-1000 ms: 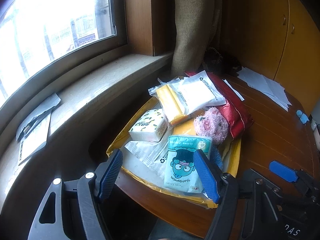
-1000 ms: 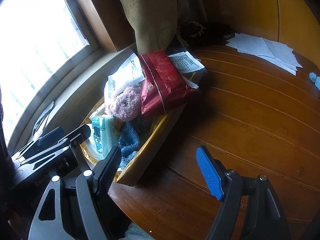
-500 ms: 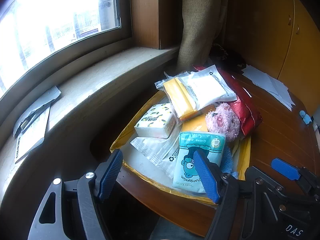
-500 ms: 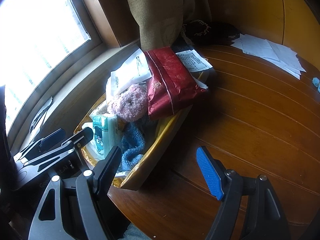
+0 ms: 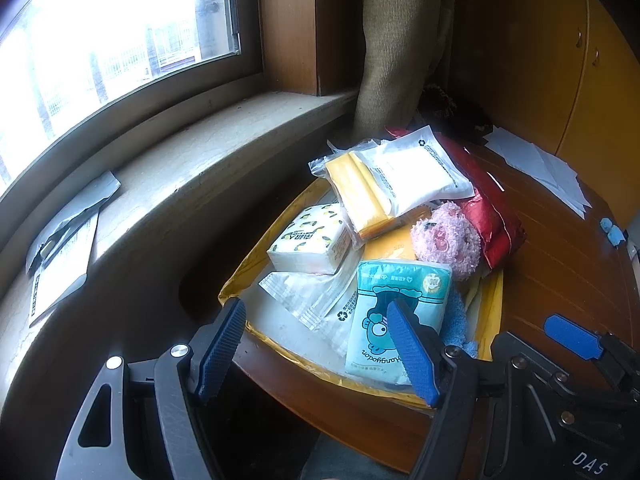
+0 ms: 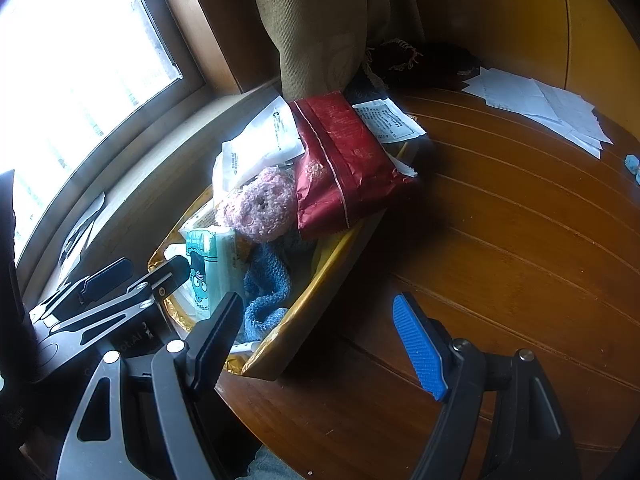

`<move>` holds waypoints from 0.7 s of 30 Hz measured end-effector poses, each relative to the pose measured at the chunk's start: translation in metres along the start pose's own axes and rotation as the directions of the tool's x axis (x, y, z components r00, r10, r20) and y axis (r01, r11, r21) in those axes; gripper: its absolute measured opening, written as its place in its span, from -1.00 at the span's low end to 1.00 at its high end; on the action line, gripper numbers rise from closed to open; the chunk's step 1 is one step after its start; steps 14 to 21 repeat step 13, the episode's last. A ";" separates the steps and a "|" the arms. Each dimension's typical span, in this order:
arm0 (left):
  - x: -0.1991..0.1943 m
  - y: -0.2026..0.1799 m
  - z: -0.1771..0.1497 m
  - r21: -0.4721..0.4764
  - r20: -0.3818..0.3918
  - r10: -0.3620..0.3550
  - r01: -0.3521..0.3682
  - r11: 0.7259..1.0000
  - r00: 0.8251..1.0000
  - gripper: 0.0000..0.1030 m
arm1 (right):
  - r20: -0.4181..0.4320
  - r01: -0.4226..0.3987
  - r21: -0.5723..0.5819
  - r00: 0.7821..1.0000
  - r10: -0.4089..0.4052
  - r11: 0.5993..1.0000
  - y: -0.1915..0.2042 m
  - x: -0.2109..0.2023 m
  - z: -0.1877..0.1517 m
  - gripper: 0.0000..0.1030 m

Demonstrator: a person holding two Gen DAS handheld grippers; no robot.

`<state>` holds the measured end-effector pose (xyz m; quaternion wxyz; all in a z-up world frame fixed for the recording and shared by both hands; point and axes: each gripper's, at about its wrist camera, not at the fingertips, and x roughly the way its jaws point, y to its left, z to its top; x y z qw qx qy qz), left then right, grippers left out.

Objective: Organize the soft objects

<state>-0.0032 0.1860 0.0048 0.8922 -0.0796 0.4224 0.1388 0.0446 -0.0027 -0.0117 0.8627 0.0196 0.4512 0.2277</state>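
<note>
Both grippers, left gripper (image 5: 316, 344) and right gripper (image 6: 320, 344), hover with fingers spread wide, holding nothing. Compared with a second ago only the view has crept slightly; nothing is picked. Ahead, tissue pack (image 5: 396, 312), pink plush (image 5: 446, 240) and red pouch (image 5: 492, 208) sit heaped on the yellow mailer (image 5: 256, 256) at the bench (image 6: 500, 240) edge.

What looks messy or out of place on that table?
The soft things are heaped untidily on a yellow padded envelope: a red foil bag overhangs its edge, and a blue cloth lies crumpled under the pink plush.
</note>
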 end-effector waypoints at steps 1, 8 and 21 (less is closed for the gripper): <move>0.000 0.000 0.000 -0.001 -0.002 0.000 0.000 1.000 1.000 0.48 | 0.001 -0.001 0.002 1.000 0.001 1.000 0.000 0.000 0.000 0.49; 0.005 0.006 0.002 -0.019 -0.010 -0.010 0.009 1.000 1.000 0.48 | 0.015 -0.005 0.005 1.000 0.005 1.000 -0.001 -0.003 0.001 0.49; 0.001 0.011 0.007 -0.031 0.054 -0.035 0.037 0.999 0.998 0.48 | 0.059 -0.013 -0.002 0.998 0.013 1.000 0.000 -0.007 0.003 0.49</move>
